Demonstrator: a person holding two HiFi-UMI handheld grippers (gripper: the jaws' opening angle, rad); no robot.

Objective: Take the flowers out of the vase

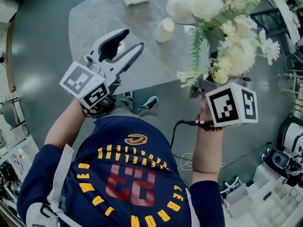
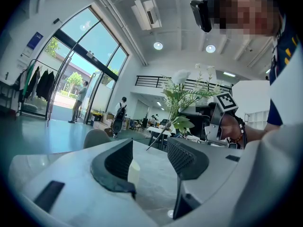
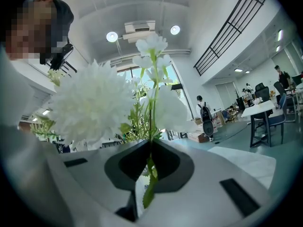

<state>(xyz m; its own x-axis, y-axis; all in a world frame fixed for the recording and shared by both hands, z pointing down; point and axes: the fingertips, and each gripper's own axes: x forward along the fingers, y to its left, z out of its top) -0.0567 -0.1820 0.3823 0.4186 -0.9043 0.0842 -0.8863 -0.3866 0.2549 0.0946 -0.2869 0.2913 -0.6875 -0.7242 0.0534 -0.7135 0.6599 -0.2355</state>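
- Head view: the left hand-held gripper [image 1: 124,50] is held level over the near edge of the gray counter [image 1: 90,18], its jaws wide apart. At right, the right hand-held gripper [image 1: 203,88] holds the white flowers [image 1: 222,37] up above the counter's right side. A white vase [image 1: 164,30] stands on the counter, left of the flowers and apart from them.
- Left gripper view: nothing is between the spread jaws. The vase shows beyond them, and the flowers are farther off at right.
- Right gripper view: the jaws are pinched together on a green stem [image 3: 150,169], with the blooms just above.
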